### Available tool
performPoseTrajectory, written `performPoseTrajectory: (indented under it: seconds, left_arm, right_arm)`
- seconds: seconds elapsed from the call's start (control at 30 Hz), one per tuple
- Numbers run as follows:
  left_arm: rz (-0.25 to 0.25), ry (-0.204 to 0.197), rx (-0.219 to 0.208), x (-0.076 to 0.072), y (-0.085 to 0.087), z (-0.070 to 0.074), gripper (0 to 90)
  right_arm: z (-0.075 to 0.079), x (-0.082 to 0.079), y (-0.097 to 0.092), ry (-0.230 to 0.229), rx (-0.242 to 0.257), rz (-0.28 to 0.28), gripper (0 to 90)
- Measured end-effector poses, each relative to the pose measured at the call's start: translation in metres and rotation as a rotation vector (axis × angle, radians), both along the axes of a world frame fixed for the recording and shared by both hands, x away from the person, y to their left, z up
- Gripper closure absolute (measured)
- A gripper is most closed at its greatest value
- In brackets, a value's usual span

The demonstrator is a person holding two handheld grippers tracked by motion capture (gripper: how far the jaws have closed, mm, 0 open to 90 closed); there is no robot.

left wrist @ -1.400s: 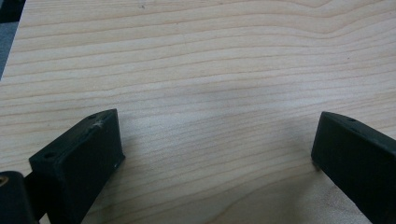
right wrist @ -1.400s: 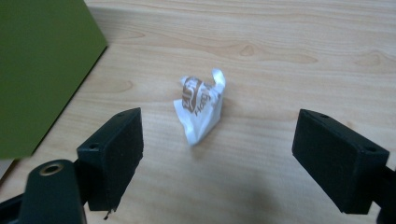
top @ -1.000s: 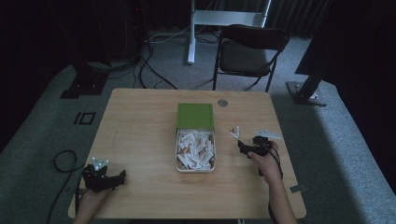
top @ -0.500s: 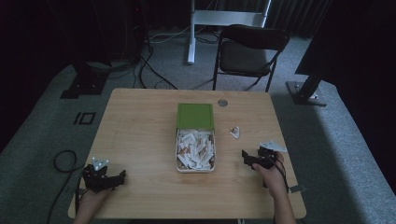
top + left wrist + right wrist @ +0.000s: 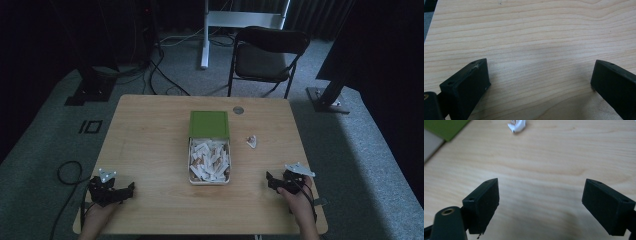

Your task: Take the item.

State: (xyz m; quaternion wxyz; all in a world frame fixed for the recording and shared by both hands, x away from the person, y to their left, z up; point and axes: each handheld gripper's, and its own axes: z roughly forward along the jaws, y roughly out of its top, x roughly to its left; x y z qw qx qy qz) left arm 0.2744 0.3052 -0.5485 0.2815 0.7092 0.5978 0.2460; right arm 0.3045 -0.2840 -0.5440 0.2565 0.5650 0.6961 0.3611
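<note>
Right now both grippers sit low over the near edge of the wooden table (image 5: 150, 135), each in one of the person's hands. At the near left corner, the left gripper (image 5: 111, 190) has its jaws spread wide apart, with bare wood grain between them and nothing held, as its own view shows (image 5: 537, 82). Near the right corner, the right gripper (image 5: 286, 181) likewise has its jaws well apart and empty (image 5: 540, 200). Closest to it lies a small crumpled white wrapper (image 5: 251, 142) on the bare wood, well apart from the jaws and ahead of them; it appears at the top of the right gripper view (image 5: 517, 126). Just to the left of the wrapper, in the middle of the table, stands an open tin (image 5: 190, 172) full of white and tan packets, its green lid (image 5: 209, 124) touching its far end.
</note>
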Motion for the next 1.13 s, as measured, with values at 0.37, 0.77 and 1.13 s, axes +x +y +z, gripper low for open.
performPoseTrajectory:
  seconds: [0.37, 0.77, 1.13]
  left_arm:
    - [0.000, 0.000, 0.000, 0.000, 0.000, 0.000, 2.7]
    - [0.000, 0.000, 0.000, 0.000, 0.000, 0.000, 2.7]
    - [-0.001, 0.000, 0.001, 0.000, 0.000, 0.000, 2.7]
  right_arm:
    - [-0.008, -0.018, -0.004, 0.026, -0.043, -0.027, 13.4]
    - [-0.010, -0.026, -0.011, 0.081, -0.066, -0.041, 14.1]
    - [-0.010, -0.025, -0.011, 0.090, -0.057, -0.040, 12.1]
